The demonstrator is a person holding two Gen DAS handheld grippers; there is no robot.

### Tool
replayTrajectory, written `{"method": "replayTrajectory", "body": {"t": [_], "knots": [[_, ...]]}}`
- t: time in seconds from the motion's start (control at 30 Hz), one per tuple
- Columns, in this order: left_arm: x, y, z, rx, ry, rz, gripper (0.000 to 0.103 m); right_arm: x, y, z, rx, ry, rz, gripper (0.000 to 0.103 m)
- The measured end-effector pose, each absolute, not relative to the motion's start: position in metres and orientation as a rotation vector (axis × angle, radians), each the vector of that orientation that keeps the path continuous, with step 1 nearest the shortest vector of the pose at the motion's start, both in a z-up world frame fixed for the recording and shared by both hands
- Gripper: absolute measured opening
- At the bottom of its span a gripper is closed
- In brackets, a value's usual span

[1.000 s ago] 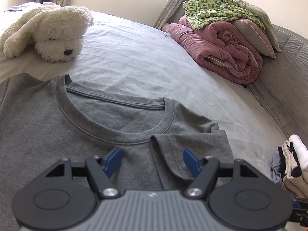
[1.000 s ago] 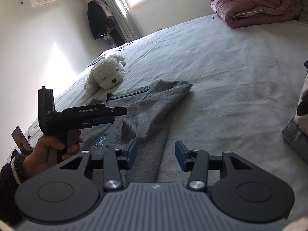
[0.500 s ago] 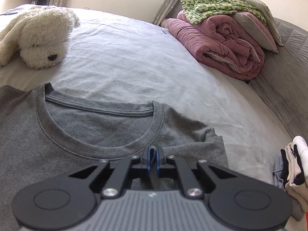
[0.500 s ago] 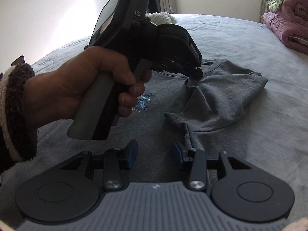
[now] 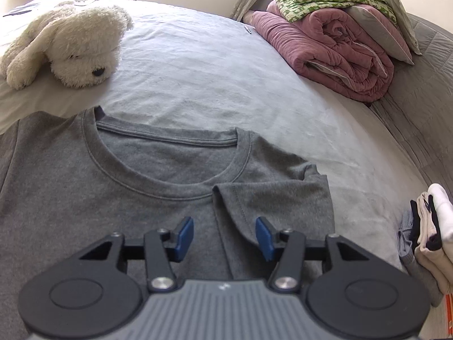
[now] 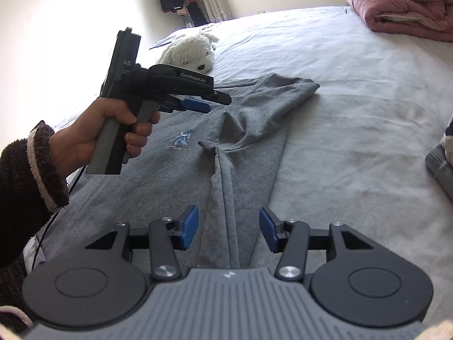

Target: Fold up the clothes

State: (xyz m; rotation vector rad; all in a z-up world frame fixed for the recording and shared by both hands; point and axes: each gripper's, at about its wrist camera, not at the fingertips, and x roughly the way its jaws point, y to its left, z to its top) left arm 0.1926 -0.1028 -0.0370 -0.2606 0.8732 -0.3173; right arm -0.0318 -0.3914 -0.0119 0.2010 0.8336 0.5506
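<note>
Left gripper (image 5: 224,237): we hold it with its blue pads spread apart and nothing between them, hovering just above the shirt's chest below the collar. In the right wrist view it shows from the side (image 6: 208,104), lifted clear of the cloth.
Right gripper (image 6: 228,229): our pads stand wide apart here too, empty, low over the shirt's lower part, with the folded edge running up between them.
Shirt (image 5: 85,187): grey, lying flat on the bed straight ahead of the left gripper, neck opening facing away from us. Its sleeve (image 5: 271,198) is folded inward over the chest, its corner just ahead of the right pad. From the right gripper (image 6: 249,130) we see that side doubled over, with a small blue print left of the fold.
Hand (image 6: 93,136): it grips the left tool's handle, with a dark fuzzy cuff at the wrist.
Bed (image 5: 212,65): pale grey sheet, under everything.
Plush dog (image 5: 68,45): white, far ahead and to the left of the left gripper, beyond the collar.
Quilt (image 5: 334,45): pink, rolled, far ahead to the right, with green-patterned bedding on top.
Folded pile (image 5: 433,226): at the right edge, beside the left gripper.
</note>
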Motion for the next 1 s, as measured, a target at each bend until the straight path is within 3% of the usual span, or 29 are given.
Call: {"method": "replayTrajectory", "body": {"t": [0.27, 0.63, 0.67, 0.83, 1.0], "knots": [[0.137, -0.099, -0.032, -0.282, 0.95, -0.403, 0.048, -0.077, -0.422, -0.026, 0.449, 0.961, 0.553, 0.051], [0.09, -0.126, -0.039, -0.313, 1.039, -0.47, 0.051, -0.162, -0.428, -0.037, 0.404, 1.025, 0.507, 0.045], [0.086, -0.128, -0.04, -0.316, 1.047, -0.476, 0.051, -0.167, -0.43, -0.039, 0.412, 1.031, 0.496, 0.044], [0.064, -0.14, -0.043, -0.33, 1.087, -0.507, 0.051, -0.186, -0.429, -0.036, 0.408, 1.012, 0.472, 0.01], [0.037, -0.149, -0.05, -0.41, 1.173, -0.607, 0.051, -0.199, -0.42, -0.016, 0.362, 0.954, 0.489, 0.008]]}}
